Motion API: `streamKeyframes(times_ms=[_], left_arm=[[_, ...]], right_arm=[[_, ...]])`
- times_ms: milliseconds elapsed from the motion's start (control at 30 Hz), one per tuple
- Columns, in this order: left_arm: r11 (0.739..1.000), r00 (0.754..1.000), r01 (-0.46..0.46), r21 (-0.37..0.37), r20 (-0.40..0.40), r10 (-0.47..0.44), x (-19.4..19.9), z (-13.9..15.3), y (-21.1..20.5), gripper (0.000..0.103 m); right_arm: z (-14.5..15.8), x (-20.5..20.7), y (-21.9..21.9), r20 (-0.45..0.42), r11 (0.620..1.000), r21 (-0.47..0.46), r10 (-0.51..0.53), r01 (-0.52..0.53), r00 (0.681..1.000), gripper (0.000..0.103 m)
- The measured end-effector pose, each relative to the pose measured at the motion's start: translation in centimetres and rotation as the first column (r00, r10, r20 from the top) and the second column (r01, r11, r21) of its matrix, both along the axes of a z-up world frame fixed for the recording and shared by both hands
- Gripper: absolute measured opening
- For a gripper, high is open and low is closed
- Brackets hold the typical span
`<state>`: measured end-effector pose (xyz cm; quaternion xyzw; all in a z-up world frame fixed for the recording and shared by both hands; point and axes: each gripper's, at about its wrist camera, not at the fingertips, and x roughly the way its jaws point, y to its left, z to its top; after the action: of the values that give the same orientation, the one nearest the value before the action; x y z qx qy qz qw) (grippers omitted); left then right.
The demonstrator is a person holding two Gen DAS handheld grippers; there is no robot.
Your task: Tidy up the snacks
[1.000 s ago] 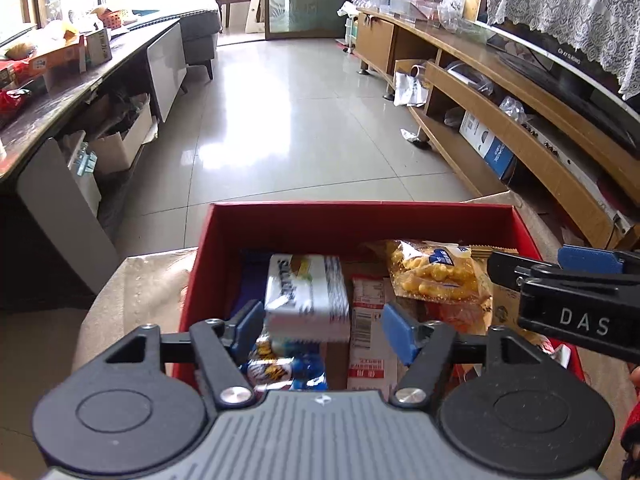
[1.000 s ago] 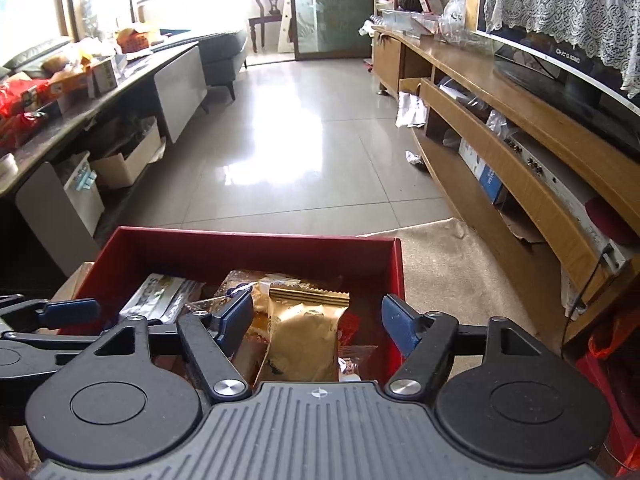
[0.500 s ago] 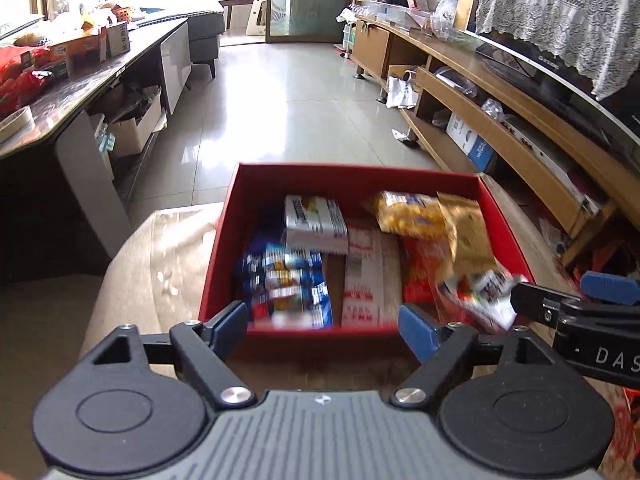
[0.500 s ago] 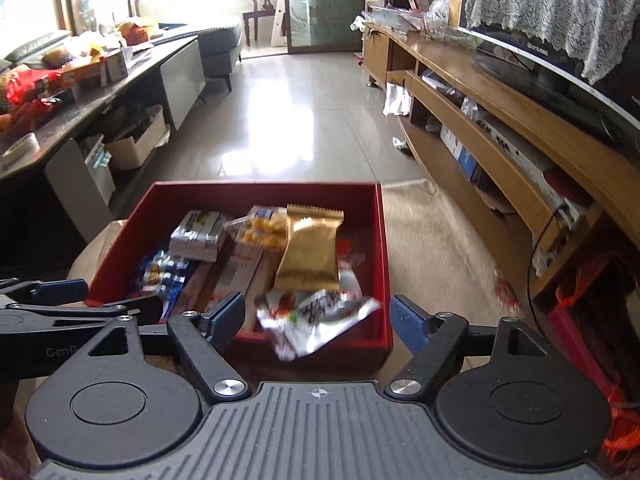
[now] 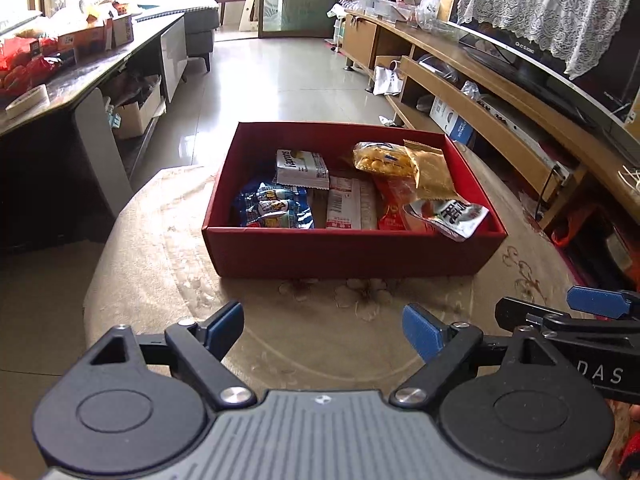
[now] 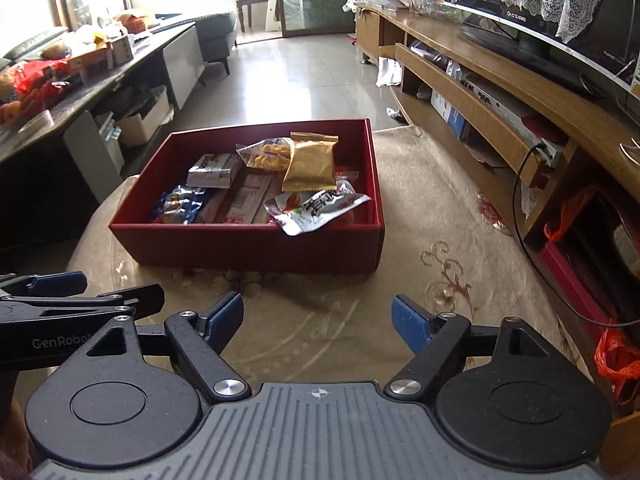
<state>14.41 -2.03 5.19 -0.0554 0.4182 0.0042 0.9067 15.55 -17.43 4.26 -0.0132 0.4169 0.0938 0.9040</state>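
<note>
On the tabletop (image 5: 168, 240) ahead, the red box (image 5: 352, 250) now holds every snack, the silver packet (image 5: 448, 214) overhanging its near rim. I've backed both off: left hand-held gripper (image 5: 323, 326) opening, empty; right hand-held gripper (image 6: 318, 318) wide, empty. Sorting looks finished.

Snack packets (image 5: 352, 184) in box (image 5: 352, 252); box on cloth-covered table (image 5: 160, 264); TV bench (image 5: 500, 120) right, desk (image 5: 80, 76) left.

Red box (image 5: 352, 254), gold packet (image 6: 310, 166), beige floral cloth (image 5: 160, 248)
</note>
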Motion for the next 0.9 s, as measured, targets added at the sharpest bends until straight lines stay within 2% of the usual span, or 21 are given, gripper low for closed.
streamKeyframes(times_ms=[500, 900], left_arm=[[1.000, 0.999, -0.007, 0.022, 0.045, 0.006, -4.1, 0.9, -0.9, 0.083], [0.999, 0.998, -0.021, 0.026, 0.066, 0.020, -5.5, 1.0, -1.0, 0.083]], right_arm=[[0.1, -3.6, -1.0, 0.010, 0.999, 0.037, 0.008, -0.008, 1.000, 0.086], [0.3, -4.6, -1.1, 0.019, 0.999, 0.041, 0.022, -0.023, 1.000, 0.086]])
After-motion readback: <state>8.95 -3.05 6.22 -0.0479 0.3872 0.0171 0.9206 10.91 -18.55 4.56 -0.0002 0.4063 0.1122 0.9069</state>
